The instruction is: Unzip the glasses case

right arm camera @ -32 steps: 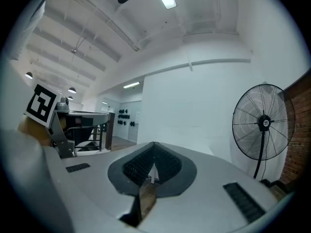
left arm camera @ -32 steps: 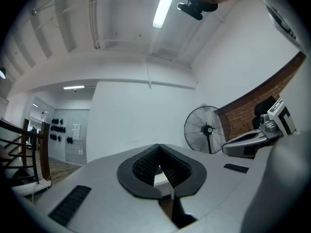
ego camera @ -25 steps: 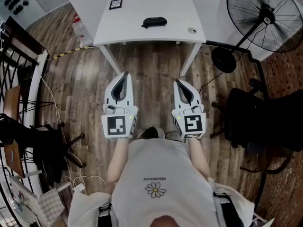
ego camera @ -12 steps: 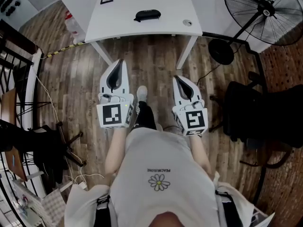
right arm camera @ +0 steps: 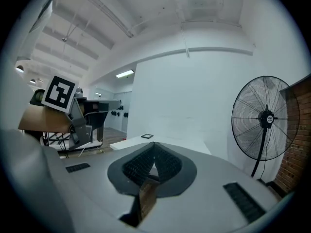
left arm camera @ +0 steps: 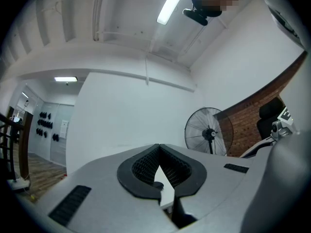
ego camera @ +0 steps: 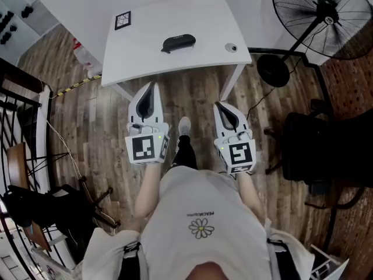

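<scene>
The black glasses case (ego camera: 178, 42) lies zipped shut near the middle of the white table (ego camera: 140, 51) in the head view. My left gripper (ego camera: 152, 86) points at the table's front edge, its tips just short of it, jaws together and holding nothing. My right gripper (ego camera: 220, 105) hangs a little further back over the wooden floor, also shut and holding nothing. In the left gripper view the left gripper (left arm camera: 158, 147) shows its ribbed pads meeting at the tip. The right gripper view shows the right gripper (right arm camera: 154, 144) the same way, with the table top beyond.
A square marker card (ego camera: 123, 20) and a small round object (ego camera: 231, 47) lie on the table. A big standing fan (ego camera: 326, 16) is at the right, a black chair (ego camera: 320, 150) below it. Metal racks and cables (ego camera: 23, 156) line the left. The person's foot (ego camera: 184, 126) is between the grippers.
The person has stepped toward the table, which now sits lower and larger in the head view. Both grippers moved forward with it and stayed shut.
</scene>
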Demonstrator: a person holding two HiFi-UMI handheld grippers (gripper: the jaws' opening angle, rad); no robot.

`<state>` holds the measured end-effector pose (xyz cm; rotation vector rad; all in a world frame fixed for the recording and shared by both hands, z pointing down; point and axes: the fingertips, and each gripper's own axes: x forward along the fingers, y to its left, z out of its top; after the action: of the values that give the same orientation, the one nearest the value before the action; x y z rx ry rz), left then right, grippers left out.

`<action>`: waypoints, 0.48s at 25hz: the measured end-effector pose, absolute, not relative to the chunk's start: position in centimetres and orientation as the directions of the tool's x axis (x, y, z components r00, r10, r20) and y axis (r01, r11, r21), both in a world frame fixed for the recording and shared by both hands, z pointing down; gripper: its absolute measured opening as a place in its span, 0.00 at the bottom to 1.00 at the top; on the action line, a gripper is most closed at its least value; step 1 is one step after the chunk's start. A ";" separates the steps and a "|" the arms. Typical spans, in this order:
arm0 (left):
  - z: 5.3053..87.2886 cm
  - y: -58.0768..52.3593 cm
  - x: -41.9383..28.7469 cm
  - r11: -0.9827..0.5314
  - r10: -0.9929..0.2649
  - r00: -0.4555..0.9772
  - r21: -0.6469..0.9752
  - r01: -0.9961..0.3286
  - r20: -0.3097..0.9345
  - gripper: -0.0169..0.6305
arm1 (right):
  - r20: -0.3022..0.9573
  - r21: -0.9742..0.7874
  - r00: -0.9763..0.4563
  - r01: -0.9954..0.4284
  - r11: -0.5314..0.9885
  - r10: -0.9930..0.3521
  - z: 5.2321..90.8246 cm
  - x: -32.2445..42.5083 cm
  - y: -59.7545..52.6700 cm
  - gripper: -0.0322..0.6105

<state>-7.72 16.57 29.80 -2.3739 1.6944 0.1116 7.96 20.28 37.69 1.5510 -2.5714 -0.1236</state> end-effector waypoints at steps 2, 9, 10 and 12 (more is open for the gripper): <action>29.6 13.7 -8.6 -0.309 -0.926 0.329 -0.126 -0.943 -0.187 0.05 | 0.077 0.134 -0.462 -0.873 0.468 -0.884 37.6 7.2 17.5 0.06; 29.2 2.4 -11.3 -0.359 -0.914 0.364 -0.061 -0.931 -0.182 0.05 | 0.113 0.182 -0.446 -0.869 0.460 -0.888 35.6 4.5 7.2 0.06; 29.2 1.0 -11.4 -0.365 -0.910 0.371 -0.063 -0.929 -0.184 0.05 | 0.117 0.192 -0.442 -0.868 0.457 -0.889 35.4 4.1 5.7 0.06; 28.8 -1.8 -11.7 -0.379 -0.903 0.382 -0.052 -0.924 -0.199 0.05 | 0.123 0.201 -0.430 -0.872 0.447 -0.894 35.0 3.7 2.7 0.06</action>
<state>-11.65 -1.75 28.80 -2.4792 1.6532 0.2051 3.67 2.70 34.99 1.5412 -2.4865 -0.1568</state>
